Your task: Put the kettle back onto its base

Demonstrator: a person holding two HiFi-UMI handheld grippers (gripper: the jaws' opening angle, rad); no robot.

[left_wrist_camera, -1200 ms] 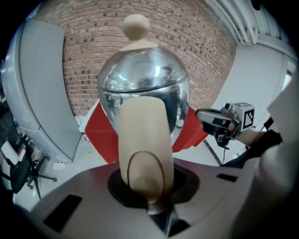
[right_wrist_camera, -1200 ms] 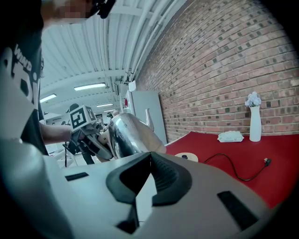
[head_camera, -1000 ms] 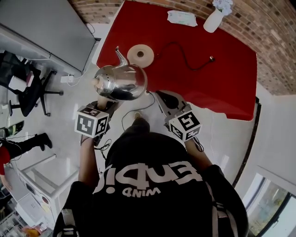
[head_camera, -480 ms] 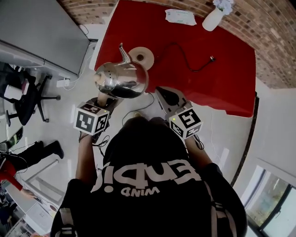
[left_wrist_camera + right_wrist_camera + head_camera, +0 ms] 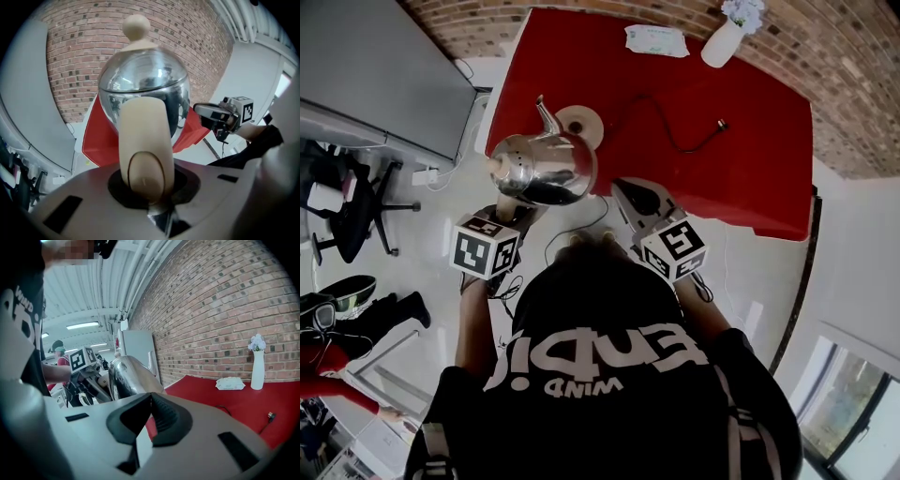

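The red counter (image 5: 722, 178) carries the round base (image 5: 579, 124), near its left edge, with nothing standing on it, so the main step is not yet done. The steel kettle (image 5: 546, 169) hangs in the air over the counter's near-left corner, just short of the base, its spout reaching toward it. It is carried by its pale handle (image 5: 140, 136), on which the left tool (image 5: 146, 185) is clamped. What is left, as I judge it, is to bring the kettle over the base, lower it squarely and let go. The right tool (image 5: 149, 401) has its jaws closed together on nothing and hangs beside the kettle.

The spout covers part of the base in the head view, and neither gripper view shows the base at all. The kettle's underside is hidden, so I cannot tell how high it hangs above the counter. The base's cord (image 5: 675, 131) ends in a plug (image 5: 722, 124) lying on the counter.
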